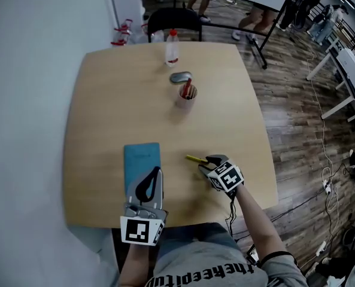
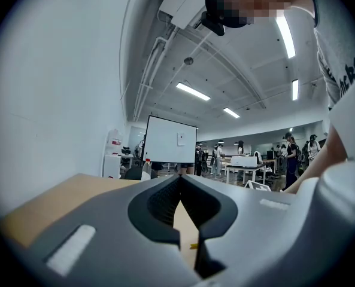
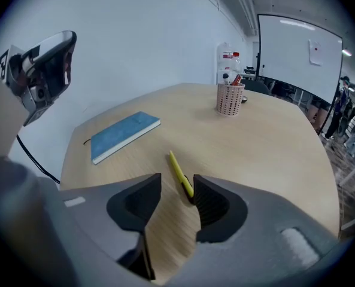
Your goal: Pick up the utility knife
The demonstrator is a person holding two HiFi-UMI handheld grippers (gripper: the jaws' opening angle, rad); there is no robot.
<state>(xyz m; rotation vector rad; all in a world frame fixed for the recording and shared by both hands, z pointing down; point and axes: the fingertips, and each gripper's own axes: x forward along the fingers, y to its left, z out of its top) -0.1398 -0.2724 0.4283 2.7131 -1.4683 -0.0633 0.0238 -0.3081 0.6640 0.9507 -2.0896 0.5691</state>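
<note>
Little writing can be read. The person's grey shirt carries dark block print at the bottom edge of the head view, seen upside down and cut off; it seems to begin "thee", and the rest I cannot make out. Each gripper's cube bears black-and-white square markers with no words. The bottle [image 1: 172,46] at the far end of the table [image 1: 105,112] has a red cap and a label too small to read. The blue notebook [image 1: 141,160] shows a plain cover.

The utility knife [image 3: 180,173] is slim and yellow and lies flat on the table, just right of the notebook. The right gripper [image 3: 176,179] is tilted down over it with its jaws apart. In the right gripper view the knife's near end lies close against the inner edge of the right-hand jaw, and its far end runs out past the tips. The other jaw is clear of it. In the head view the knife [image 1: 195,159] pokes out from under the right gripper [image 1: 206,162].

The left gripper [image 2: 179,181] has its jaws closed tip to tip, with nothing between them. In the head view it sits [image 1: 159,169] over the notebook's near right corner, apart from the knife.
</note>
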